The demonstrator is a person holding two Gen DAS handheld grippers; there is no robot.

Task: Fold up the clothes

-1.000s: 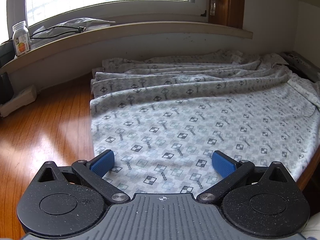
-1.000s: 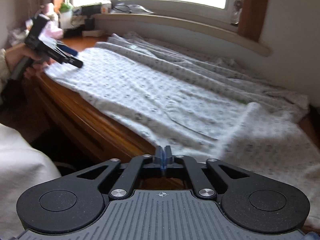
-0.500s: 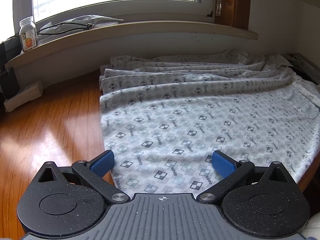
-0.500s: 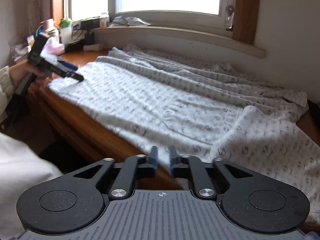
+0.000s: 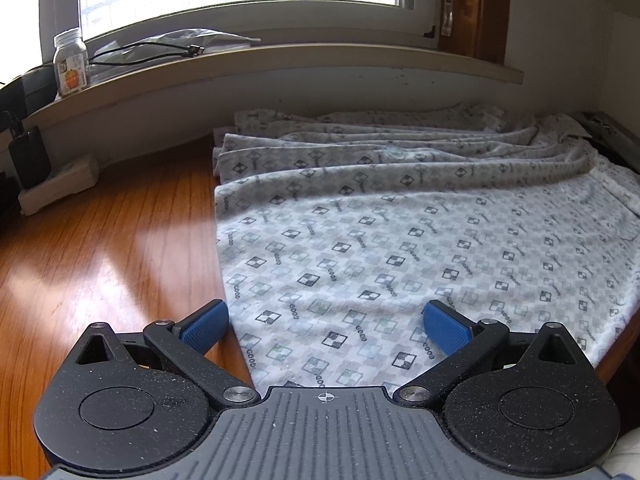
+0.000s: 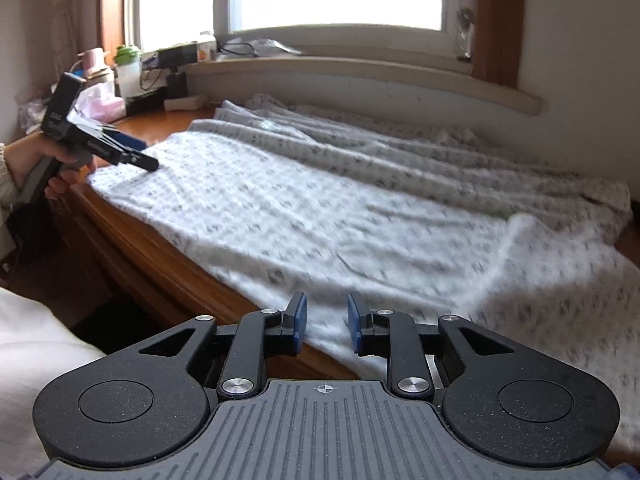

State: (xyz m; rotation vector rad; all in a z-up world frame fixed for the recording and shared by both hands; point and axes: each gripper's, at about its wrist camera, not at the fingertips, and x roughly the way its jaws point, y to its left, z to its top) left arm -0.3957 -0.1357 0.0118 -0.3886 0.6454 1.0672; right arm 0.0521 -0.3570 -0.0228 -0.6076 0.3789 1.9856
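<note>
Across the wooden desk (image 5: 120, 240) under the window lies the patterned garment (image 5: 400, 248), spread nearly flat over the front part and bunched into long ridges toward the back edge by the wall. That layout suits folding: the smooth part gives clean edges to grasp, while the ridged part likely waits to be drawn out.

At the desk's left front corner, the left gripper (image 5: 326, 322) hangs with its jaws wide apart, one blue pad over bare wood, the other over cloth, so the garment's left edge runs between them; nothing is held. It looks set to take that hem.

Along the front edge further right, the right gripper (image 6: 323, 322) has its jaws parted only a little and empty, just above where the cloth drapes over the rim. Two grippers at separate points of the near side would let the person lift it evenly.
</note>
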